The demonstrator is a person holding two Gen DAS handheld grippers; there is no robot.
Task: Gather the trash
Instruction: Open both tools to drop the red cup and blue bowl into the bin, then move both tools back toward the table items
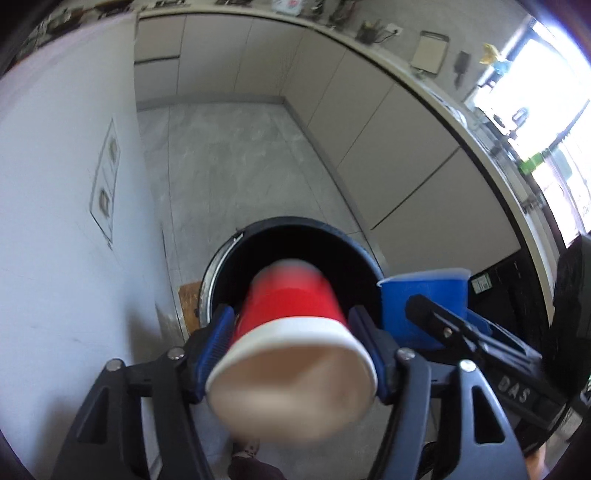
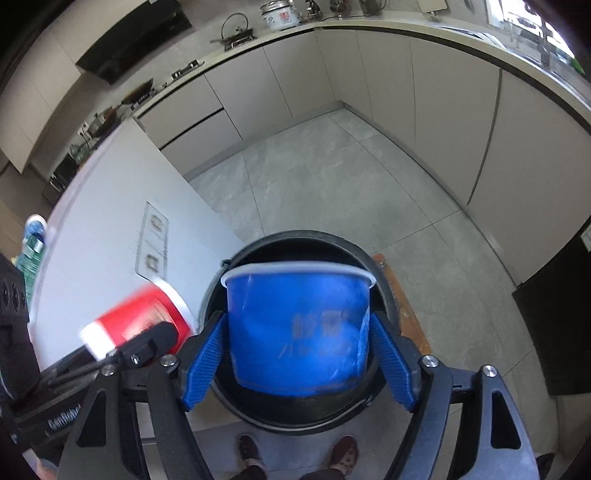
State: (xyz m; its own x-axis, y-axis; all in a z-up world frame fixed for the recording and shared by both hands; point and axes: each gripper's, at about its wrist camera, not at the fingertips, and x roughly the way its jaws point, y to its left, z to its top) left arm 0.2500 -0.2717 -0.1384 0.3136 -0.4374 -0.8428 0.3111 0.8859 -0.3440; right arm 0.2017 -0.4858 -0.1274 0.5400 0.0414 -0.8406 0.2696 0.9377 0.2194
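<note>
Pinching a red paper cup (image 1: 291,332) at its white rim end, the left hand-held gripper (image 1: 295,350) has its blue pads tight on both sides of the cup, which lies tilted with its base toward the bin. Just past it, at twelve o'clock in the left wrist view, the round black trash bin (image 1: 221,266) gapes open on the floor; its inside looks dark, and I cannot tell what it already holds. At three o'clock from the red cup, the right hand-held gripper (image 2: 297,350) grips a blue cup (image 2: 295,325), pads pressed on its walls, the cup hanging right over the bin's mouth. Both cups appear gathered and carried to the bin, so the collecting looks mostly done; what remains, I judge, is letting them drop in. Farther out at twelve o'clock lie the grey tiled floor (image 2: 314,177), then beige cabinets (image 2: 369,66) under the counter (image 2: 424,29).
</note>
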